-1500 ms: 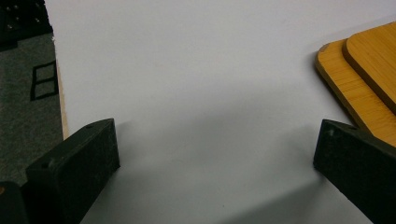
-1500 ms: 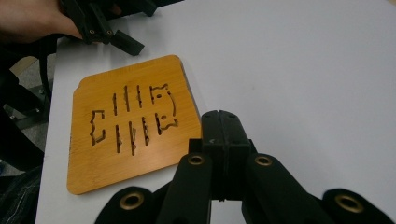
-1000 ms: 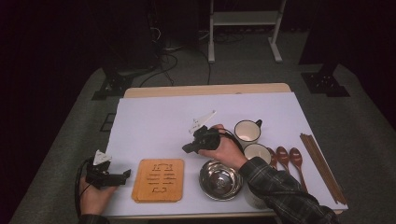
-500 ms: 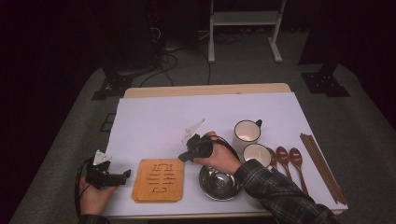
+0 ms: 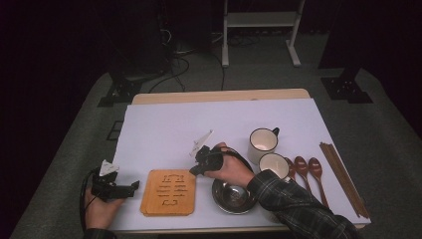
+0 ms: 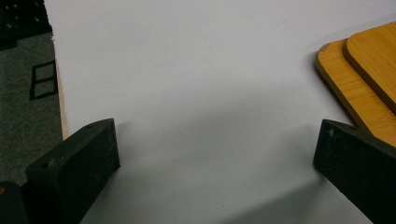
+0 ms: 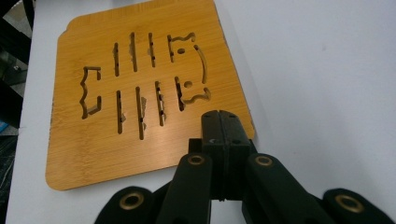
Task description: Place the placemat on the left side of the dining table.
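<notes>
White sheeting covers the tabletop [image 5: 164,124], which stands in a dark room with stand legs and cables on the floor behind it.

**Work item.** The bamboo trivet [image 5: 168,192] lies flat near the front edge of the tabletop, between the two hands. In the right gripper view it [image 7: 140,93] shows as a thin square board with rounded corners and a pattern of slots cut through it.

**Tool state.**
- Right tool [image 5: 198,162]: jaws pressed together, nothing between them. Its tips [image 7: 219,128] sit low over the trivet's corner nearest the steel bowl [image 5: 235,195]. Contact with the wood cannot be confirmed.
- Left tool [image 5: 130,187]: jaws wide apart and empty, resting just left of the trivet. The trivet's edge [image 6: 359,88] lies beside one jaw, not between the two.

**Handling properties (estimated).** The trivet is probably light, rigid and not fragile. Its finish looks smooth, so it should slide readily on the sheeting under a sideways push. Lying flat, it offers no upright face to pinch.

**Recommended hold.** Take it by an outer edge, one jaw above and one below, once a corner overhangs or is tipped up. Avoid the slotted centre, where the thin ribs are weakest.

**Nearby items.** Two mugs [image 5: 262,143], three wooden spoons [image 5: 303,167] and chopsticks [image 5: 343,177] lie well to the right.
</notes>
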Motion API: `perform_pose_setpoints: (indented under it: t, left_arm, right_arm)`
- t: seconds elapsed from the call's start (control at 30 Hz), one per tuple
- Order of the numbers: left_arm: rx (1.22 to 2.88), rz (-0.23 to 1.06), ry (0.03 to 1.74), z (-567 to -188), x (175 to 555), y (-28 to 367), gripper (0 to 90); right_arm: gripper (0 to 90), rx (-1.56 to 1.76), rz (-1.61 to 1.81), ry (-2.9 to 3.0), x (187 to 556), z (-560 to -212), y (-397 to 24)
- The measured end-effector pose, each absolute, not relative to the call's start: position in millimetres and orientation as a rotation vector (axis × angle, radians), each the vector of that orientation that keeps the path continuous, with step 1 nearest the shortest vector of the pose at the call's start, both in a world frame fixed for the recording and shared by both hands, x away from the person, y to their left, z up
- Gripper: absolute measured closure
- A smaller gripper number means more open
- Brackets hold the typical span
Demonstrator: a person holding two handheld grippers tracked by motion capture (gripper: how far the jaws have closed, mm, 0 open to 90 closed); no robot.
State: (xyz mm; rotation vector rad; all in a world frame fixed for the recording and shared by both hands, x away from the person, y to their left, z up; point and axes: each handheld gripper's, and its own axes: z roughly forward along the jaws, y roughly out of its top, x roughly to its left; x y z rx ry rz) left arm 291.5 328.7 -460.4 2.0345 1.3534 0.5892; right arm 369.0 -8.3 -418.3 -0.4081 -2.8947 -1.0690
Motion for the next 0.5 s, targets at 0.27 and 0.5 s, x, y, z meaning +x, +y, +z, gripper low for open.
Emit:
perform_pose_setpoints:
  t: [0.27,0.5]
  left_arm:
    - [2.037,0.592,1.35,-460.3,291.6,328.9,0.0]
    - [2.034,0.589,1.353,-460.4,291.5,328.7,0.0]
  right_arm:
    - [89.6,-0.397,-1.025,-2.915,369.2,-423.1,-2.5]
    - [89.6,-0.373,-0.978,-2.934,368.1,-427.6,2.4]
